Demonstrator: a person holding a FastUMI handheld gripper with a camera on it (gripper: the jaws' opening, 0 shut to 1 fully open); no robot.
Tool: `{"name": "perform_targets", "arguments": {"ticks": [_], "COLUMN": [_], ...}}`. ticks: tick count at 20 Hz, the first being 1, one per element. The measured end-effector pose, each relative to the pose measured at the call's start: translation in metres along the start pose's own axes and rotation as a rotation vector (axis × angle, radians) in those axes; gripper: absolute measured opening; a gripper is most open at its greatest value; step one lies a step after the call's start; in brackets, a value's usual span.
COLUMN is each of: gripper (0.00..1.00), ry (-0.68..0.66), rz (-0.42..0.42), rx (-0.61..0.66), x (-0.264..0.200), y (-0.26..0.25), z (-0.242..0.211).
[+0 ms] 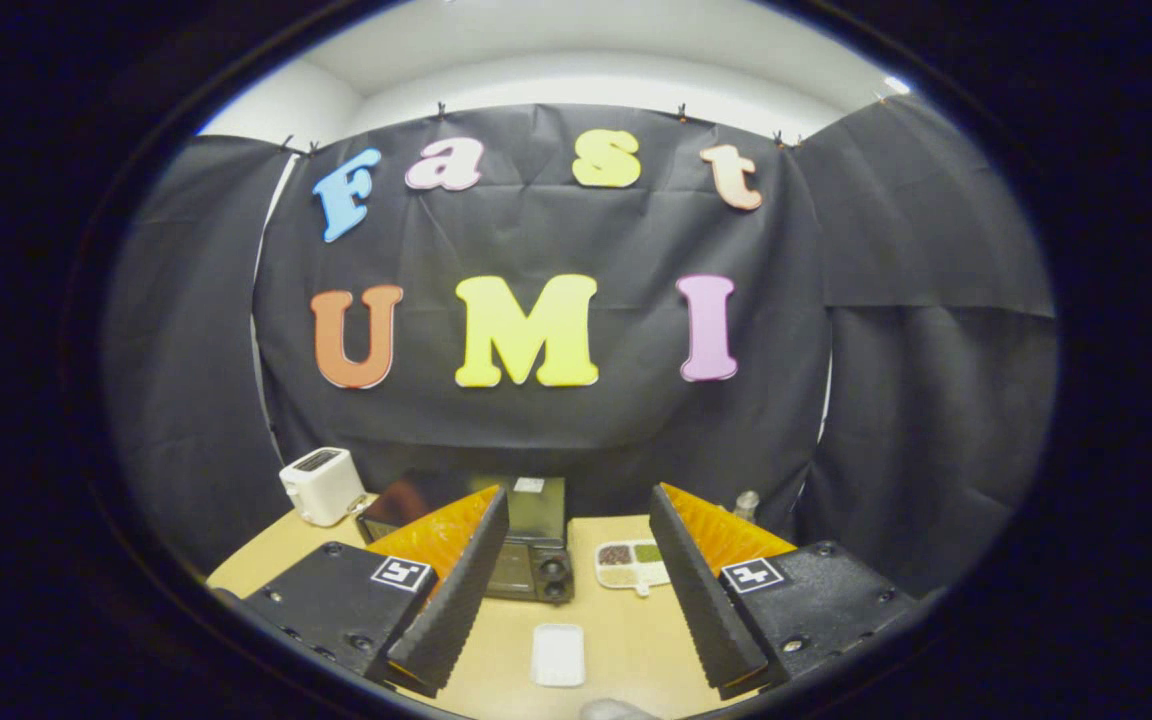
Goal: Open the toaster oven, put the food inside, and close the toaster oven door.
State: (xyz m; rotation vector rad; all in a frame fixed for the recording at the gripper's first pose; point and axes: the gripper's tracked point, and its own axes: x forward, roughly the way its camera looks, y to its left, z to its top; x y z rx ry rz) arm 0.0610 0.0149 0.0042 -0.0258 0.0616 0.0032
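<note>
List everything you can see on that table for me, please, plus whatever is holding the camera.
toaster oven: one, black, door shut, beyond the fingers at the table's back
toaster: one, white, beside the oven
divided dish: one, white, dark, green and pale fillings, beside the oven
tray: one, white, between the fingers
small bottle: one, pale, by the booth's wall
table: one, light wood
gripper: one, fingers apart, holding nothing

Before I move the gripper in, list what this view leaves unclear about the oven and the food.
- Toaster oven: the near finger covers its left part, so the handle and the door's state cannot be made out.
- White tray on the table between the open fingers: too small to tell whether it holds food.
- Divided dish: its fillings are too small to identify.
- Pale thing nearest the camera: cut off.
</note>
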Motion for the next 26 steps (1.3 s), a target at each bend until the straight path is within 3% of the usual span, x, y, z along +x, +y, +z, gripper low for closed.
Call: {"name": "perform_targets", "arguments": {"ticks": [3,26], "gripper": [1.0,1.0], "ry": [-0.031,-0.073], "rz": [0.01,0.036], "rx": [0.014,0.012], "x": [-0.017,-0.052], "y": [-0.019,-0.043], "z": [0.012,0.015]}}
